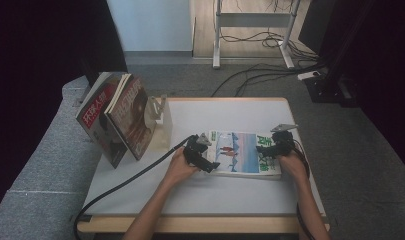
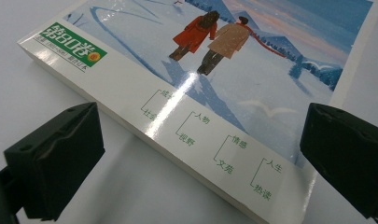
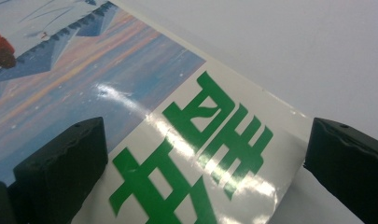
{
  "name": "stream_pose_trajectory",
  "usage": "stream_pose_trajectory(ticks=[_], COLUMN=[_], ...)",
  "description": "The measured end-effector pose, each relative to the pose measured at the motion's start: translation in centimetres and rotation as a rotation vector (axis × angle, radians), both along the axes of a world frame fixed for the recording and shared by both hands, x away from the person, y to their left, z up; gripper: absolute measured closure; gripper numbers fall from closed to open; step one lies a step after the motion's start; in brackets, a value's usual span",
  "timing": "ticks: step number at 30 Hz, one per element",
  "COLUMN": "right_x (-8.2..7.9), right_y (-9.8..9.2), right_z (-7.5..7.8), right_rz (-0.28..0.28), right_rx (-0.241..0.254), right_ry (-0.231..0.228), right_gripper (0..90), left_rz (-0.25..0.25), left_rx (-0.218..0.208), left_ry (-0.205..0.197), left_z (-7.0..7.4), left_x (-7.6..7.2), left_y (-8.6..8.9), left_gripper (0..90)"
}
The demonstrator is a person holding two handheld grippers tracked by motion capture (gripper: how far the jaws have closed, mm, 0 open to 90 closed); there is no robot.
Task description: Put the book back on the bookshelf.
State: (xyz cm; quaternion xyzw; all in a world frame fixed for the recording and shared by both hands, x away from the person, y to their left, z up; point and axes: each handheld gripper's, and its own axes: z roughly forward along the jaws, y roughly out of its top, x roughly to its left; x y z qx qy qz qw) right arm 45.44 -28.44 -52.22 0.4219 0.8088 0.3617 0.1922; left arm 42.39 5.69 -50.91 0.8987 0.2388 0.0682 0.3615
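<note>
Magazine [image 1: 240, 152] flat on table [image 1: 200, 190], snowy cover, green lettering, both tongs released.

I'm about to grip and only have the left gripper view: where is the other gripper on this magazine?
Observer: The right gripper sits at the magazine's opposite end, over the big green title, jaws open.
Operator: Anything else on the table?
Observer: Yes, two magazines lean upright against a pale bookend at the table's far left.
Operator: Is my gripper touching the cover?
Observer: The left gripper is open at the magazine's edge; contact can't be told.
</note>
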Motion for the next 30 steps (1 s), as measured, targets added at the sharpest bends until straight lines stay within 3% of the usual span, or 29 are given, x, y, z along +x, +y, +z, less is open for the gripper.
stream_pose_trajectory(ticks=[6, 17, 24, 30], right_x=[1.1, 2.7, 2.7, 2.7], right_y=[-0.3, -0.8, -0.7, -0.7], right_z=[-0.2, -0.5, -0.6, -0.6], right_rz=[-0.008, 0.013, 0.012, 0.013], right_rx=[0.024, 0.07, 0.077, 0.077], right_ry=[0.007, 0.043, 0.036, 0.042], right_gripper=[0.0, 0.0, 0.0, 0.0], left_rz=[0.0, -0.001, 0.001, 0.004], left_rx=[0.011, -0.008, -0.039, -0.04], left_ry=[0.005, 0.024, 0.051, 0.054], left_z=[-0.6, -0.9, -1.2, -1.2], left_x=[0.0, 0.2, 0.4, 0.4], left_y=[-0.2, -0.3, -0.3, -0.3], left_gripper=[0.0, 0.0, 0.0, 0.0])
